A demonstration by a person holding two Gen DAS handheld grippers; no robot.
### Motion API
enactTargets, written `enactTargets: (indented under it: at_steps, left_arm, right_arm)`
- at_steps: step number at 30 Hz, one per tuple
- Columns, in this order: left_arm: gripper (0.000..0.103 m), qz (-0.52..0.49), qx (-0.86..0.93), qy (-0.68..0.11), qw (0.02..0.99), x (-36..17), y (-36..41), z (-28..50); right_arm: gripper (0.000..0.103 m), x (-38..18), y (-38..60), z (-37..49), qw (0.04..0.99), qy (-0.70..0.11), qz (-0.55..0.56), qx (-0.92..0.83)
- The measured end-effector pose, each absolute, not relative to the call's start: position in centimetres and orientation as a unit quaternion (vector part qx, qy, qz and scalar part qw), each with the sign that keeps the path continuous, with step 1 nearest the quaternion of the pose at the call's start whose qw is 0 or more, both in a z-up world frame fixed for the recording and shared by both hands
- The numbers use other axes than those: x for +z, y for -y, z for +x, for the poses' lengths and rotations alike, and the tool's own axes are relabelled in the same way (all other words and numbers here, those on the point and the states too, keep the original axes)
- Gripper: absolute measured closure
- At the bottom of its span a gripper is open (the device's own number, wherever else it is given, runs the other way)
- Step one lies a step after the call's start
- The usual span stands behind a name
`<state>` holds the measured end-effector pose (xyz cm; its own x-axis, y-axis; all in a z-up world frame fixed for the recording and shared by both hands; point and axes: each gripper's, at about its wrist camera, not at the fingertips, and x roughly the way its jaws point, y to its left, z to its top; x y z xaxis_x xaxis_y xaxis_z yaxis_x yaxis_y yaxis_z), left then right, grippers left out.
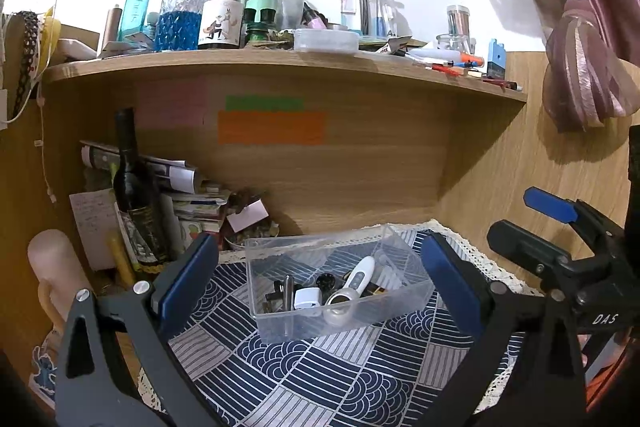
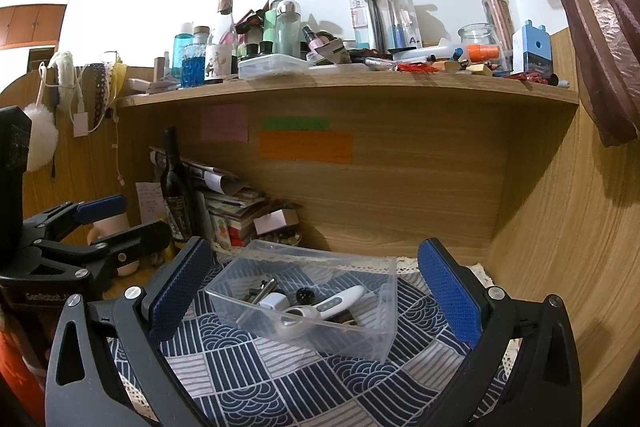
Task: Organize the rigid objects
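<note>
Gaping empty, left tool [image 1: 320,279] and "DAS"-marked right tool [image 2: 316,287], clear bin [image 1: 340,287] between.

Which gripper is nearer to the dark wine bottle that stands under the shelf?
Left. The left gripper hovers beside the dark wine bottle, just to its right; the right gripper is farther right, beyond the clear box.

Bin [image 1: 340,315] on the cloth [image 1: 320,379], thermometer [image 1: 360,277] inside, bottle [image 1: 134,187] behind-left
</note>
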<state>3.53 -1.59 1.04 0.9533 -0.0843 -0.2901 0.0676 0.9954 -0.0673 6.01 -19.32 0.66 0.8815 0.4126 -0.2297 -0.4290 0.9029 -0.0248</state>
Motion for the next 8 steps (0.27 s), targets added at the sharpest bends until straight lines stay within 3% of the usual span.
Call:
enactTargets:
  at_steps: [8]
  left_arm:
    - [0.000, -0.021, -0.053, -0.149, 0.987, 0.92, 1.77, 3.47]
  right_arm:
    - [0.000, 0.50, 19.13, 6.31, 0.969, -0.116, -0.034, 0.216]
